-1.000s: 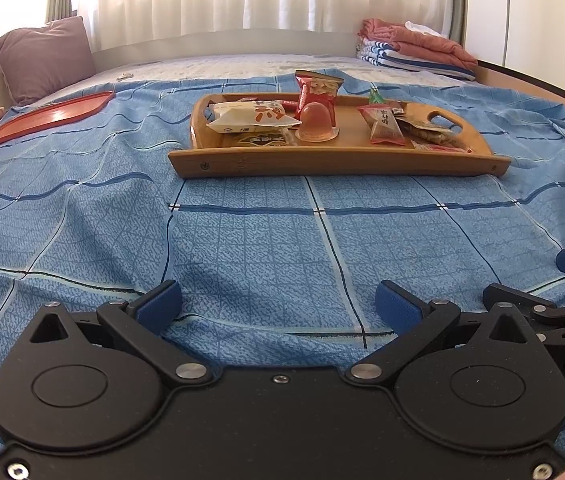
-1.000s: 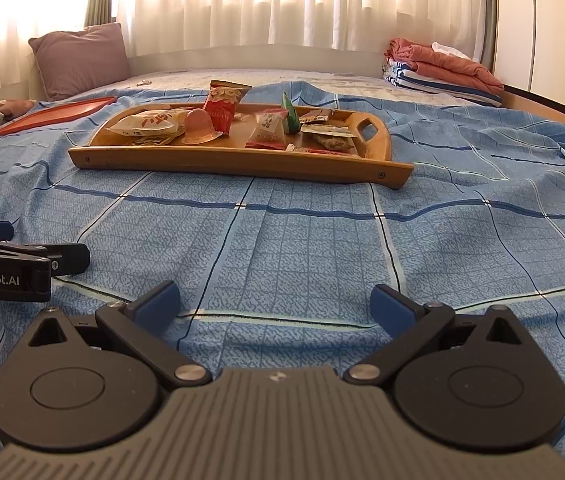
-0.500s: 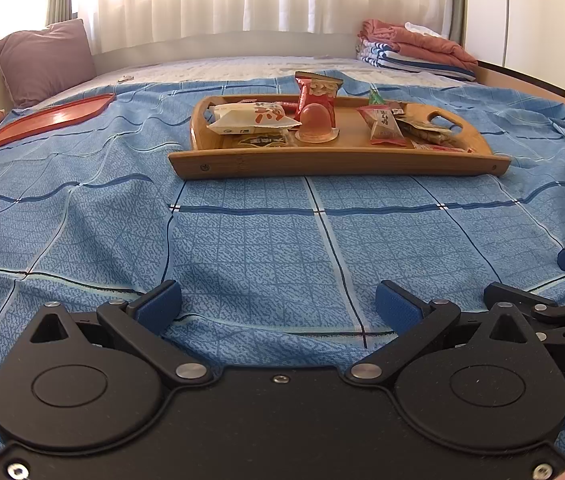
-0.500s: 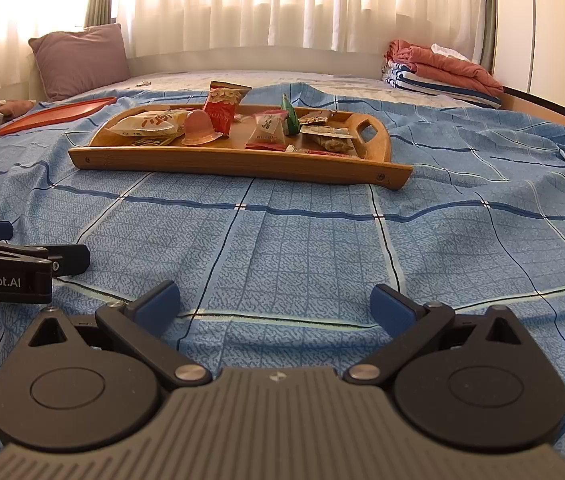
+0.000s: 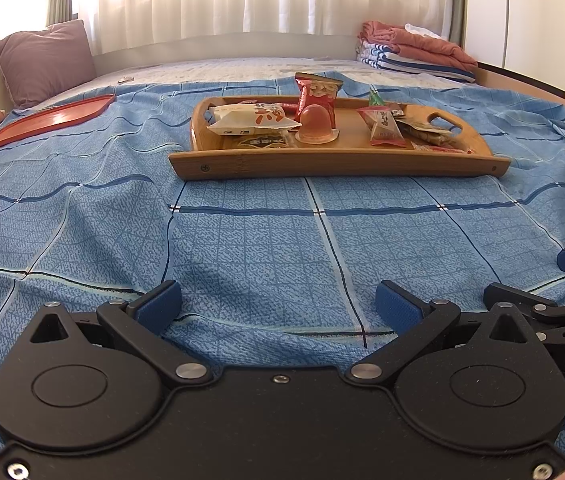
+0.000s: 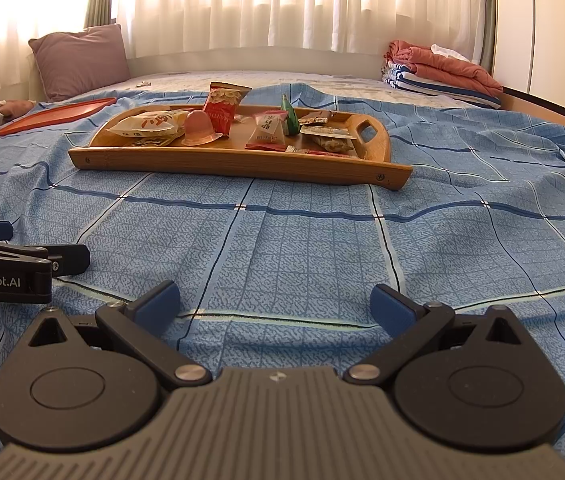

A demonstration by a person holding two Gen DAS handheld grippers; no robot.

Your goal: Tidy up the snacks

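In your left wrist view, the left gripper (image 5: 278, 300) sits low over the blue bedspread (image 5: 242, 240), its blue fingers wide apart and holding nothing. The wooden tray (image 5: 338, 166) lies well ahead of it on the bed, and the snacks are all inside it: a white packet (image 5: 252, 119) at the left, a red bag (image 5: 318, 94) standing at the back, a pink jelly cup (image 5: 316, 124) in front of that bag, and a small red-and-white packet (image 5: 384, 128) toward the right handle. A red tray (image 5: 50, 122) lies well apart at the far left, and I see nothing on it. Compared with one second ago, almost nothing has changed here; the tray keeps the same place in the view and the fingers keep the same gap.

In your right wrist view, the right gripper (image 6: 274, 300) is also spread open and empty, close to the bedspread. The left gripper shows at the left edge, just beside yours. The wooden tray is far ahead, the snacks mixed together in it. Again nothing has moved since the earlier pictures.

For the task, this stillness means both grippers are only waiting near you. The scene fits either snacks gathered into the wooden tray, or snacks waiting to be sorted out of it; I cannot tell which.
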